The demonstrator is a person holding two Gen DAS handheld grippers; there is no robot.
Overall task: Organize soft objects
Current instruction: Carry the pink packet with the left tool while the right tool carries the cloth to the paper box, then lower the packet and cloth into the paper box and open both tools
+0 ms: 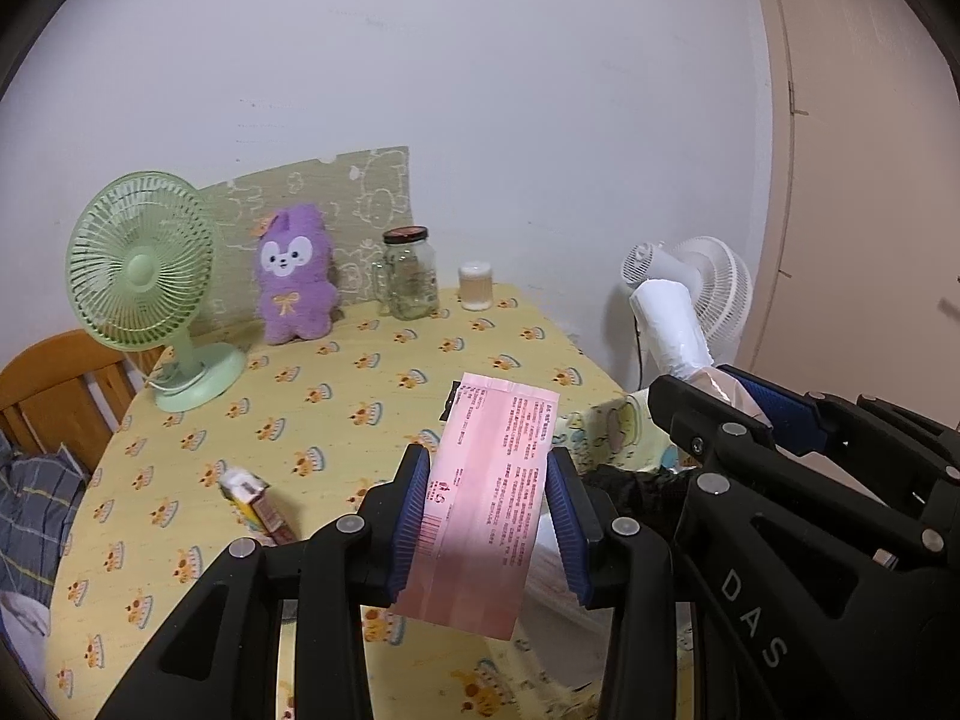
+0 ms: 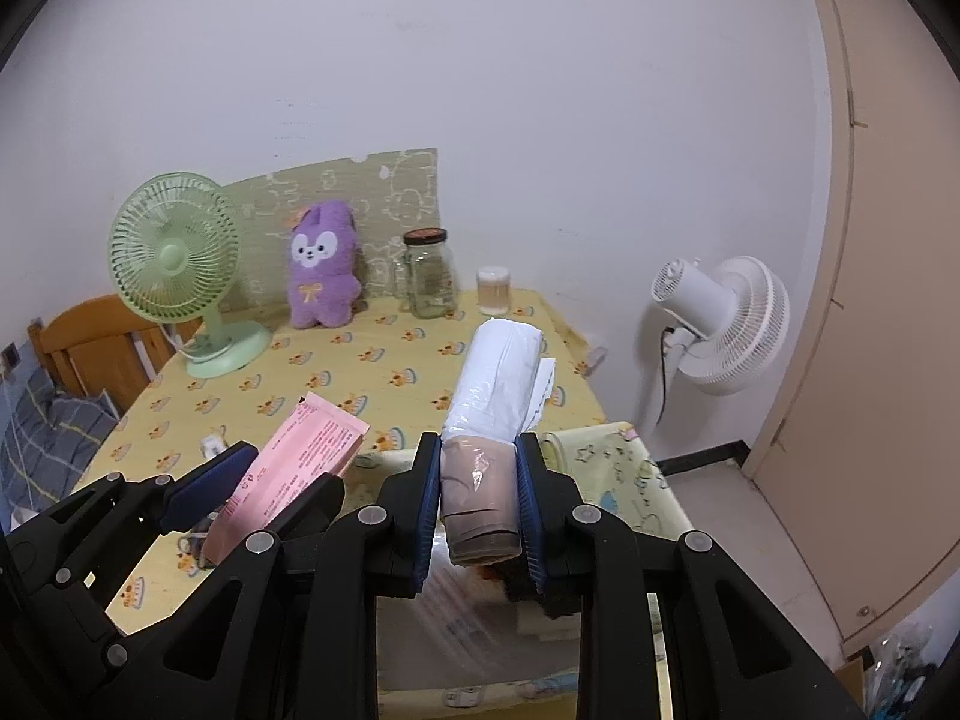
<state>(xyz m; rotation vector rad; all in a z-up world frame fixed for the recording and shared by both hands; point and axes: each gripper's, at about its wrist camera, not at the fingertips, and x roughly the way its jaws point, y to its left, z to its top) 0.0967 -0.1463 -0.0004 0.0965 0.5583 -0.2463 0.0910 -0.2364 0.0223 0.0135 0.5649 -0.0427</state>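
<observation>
- Up close, the left gripper [image 1: 489,516] has its blue-padded fingers [image 1: 414,516] clamped on both long edges of a flat pink printed packet [image 1: 486,498], held above the yellow patterned tablecloth [image 1: 336,372] of the table.
- Beside it, the right gripper [image 2: 478,504] is closed tight on a wrapped roll of white plastic bags with a brownish lower end [image 2: 486,420]; the roll sticks out forward past the fingertips, off the table.
- Both grippers sit side by side, and each shows in the other's view.
- Further back, a purple plush rabbit [image 1: 295,276] stands upright against a green patterned board [image 1: 360,192] at the wall.
- Left of the plush stands a green desk fan [image 1: 144,288]; right of it a glass jar with a dark lid [image 1: 410,273], then a small white-capped container [image 1: 476,286].
- A small opened carton [image 1: 255,501] lies on the cloth near the left gripper.
- Off the table to the right stands a white floor fan [image 2: 729,324].
</observation>
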